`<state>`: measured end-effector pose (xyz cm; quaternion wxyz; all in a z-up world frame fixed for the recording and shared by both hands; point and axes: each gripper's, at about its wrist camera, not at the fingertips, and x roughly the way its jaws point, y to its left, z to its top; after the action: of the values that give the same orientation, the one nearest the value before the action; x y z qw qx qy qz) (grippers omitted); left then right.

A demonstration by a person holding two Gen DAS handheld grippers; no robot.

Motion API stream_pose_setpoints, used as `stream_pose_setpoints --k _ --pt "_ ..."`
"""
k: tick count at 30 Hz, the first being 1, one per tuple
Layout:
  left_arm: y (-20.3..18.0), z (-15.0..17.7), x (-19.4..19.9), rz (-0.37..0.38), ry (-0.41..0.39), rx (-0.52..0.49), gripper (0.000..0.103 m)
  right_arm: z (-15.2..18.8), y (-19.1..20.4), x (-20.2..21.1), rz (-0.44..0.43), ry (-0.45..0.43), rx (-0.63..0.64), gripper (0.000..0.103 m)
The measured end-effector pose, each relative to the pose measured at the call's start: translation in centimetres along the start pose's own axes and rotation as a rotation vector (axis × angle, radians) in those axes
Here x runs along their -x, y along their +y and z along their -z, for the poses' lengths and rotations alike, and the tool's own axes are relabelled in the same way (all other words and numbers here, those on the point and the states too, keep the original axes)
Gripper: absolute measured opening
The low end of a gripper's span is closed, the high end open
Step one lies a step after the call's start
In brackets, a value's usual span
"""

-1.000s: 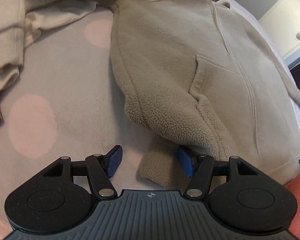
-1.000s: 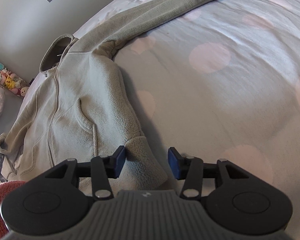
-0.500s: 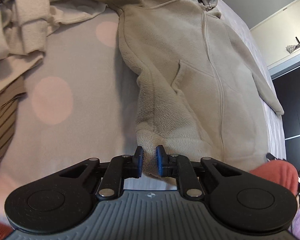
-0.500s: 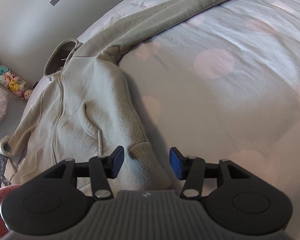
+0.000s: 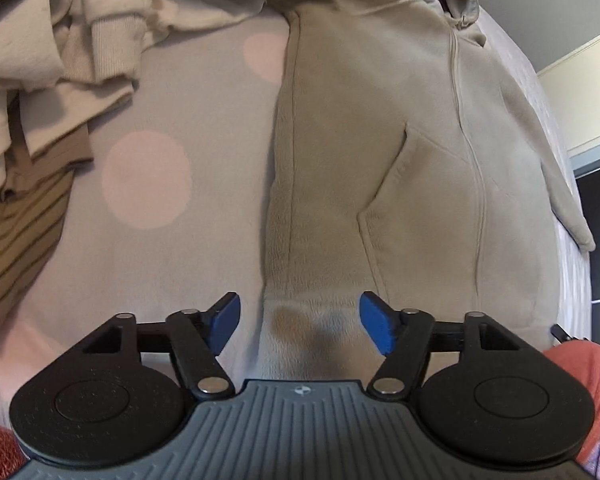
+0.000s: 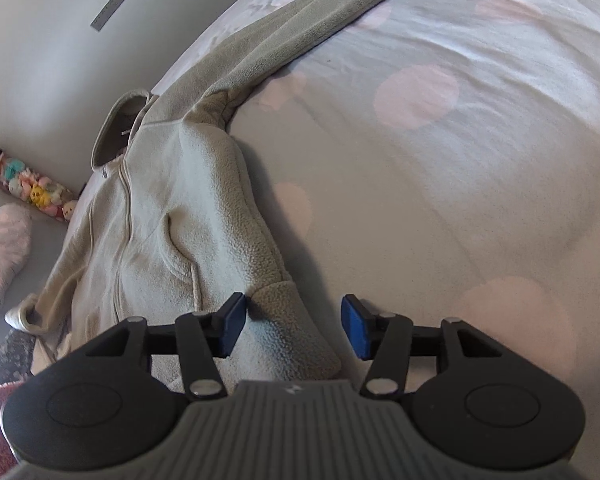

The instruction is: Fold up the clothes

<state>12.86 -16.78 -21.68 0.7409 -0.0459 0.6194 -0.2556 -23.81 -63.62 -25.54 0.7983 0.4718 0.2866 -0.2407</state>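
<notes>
A beige fleece zip hoodie [image 5: 400, 152] lies front up on the bed, hood at the far end. My left gripper [image 5: 300, 324] is open, its blue pads either side of the hoodie's bottom left hem corner. In the right wrist view the hoodie [image 6: 160, 208] lies to the left with one sleeve [image 6: 300, 28] stretched away to the far right. My right gripper [image 6: 294, 326] is open around the bottom right hem corner [image 6: 288, 320], which lies between the pads.
The bed has a grey sheet with pink dots [image 5: 148, 180]. A pile of cream and brown striped clothes [image 5: 32, 100] sits at the left. A coral cloth [image 5: 580, 380] is at the right. Soft toys [image 6: 32, 188] line the wall on the floor.
My left gripper shut on the hem corner half a second ago, pulled the side of the hoodie straight, and has now opened again. The right gripper stayed open in place.
</notes>
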Motion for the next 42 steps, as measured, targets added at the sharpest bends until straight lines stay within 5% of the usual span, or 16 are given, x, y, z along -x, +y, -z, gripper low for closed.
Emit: stream_pose_setpoints --k 5,8,12,16,18,21,25,34,37,42 --pt "-0.3 0.1 -3.2 -0.026 0.07 0.03 0.065 0.4 -0.4 -1.2 -0.024 -0.012 -0.099 0.053" --pt "-1.2 0.6 -3.9 -0.031 0.072 -0.008 0.06 0.9 0.4 -2.0 -0.03 0.013 -0.091 0.036" --pt "-2.2 0.8 -3.2 -0.035 0.054 -0.085 0.023 0.5 2.5 -0.3 -0.082 0.006 -0.028 0.021" --pt "-2.1 0.3 0.7 0.082 0.026 -0.089 0.016 -1.2 5.9 4.2 -0.271 -0.029 0.051 0.016" --pt "-1.8 -0.1 2.8 0.089 0.0 -0.095 0.016 -1.8 7.4 5.6 -0.295 -0.032 0.111 0.016" --pt "-1.7 -0.5 3.1 0.062 0.019 -0.094 0.016 -1.5 6.7 4.4 -0.127 0.012 0.149 0.015" --pt "-1.4 -0.2 0.7 -0.024 0.112 -0.106 0.016 1.0 4.0 1.4 -0.019 0.112 0.15 0.015" --pt "-3.5 -0.5 -4.5 -0.231 0.227 -0.222 0.019 2.6 2.1 -1.3 0.037 0.157 0.222 0.015" --pt "-3.6 -0.7 -4.2 -0.23 0.225 -0.214 0.022 2.3 1.3 -0.9 -0.001 0.16 0.18 0.016" --pt "-2.1 -1.6 -1.0 -0.107 0.195 -0.149 0.029 1.7 1.0 1.4 0.008 0.132 0.157 0.031"
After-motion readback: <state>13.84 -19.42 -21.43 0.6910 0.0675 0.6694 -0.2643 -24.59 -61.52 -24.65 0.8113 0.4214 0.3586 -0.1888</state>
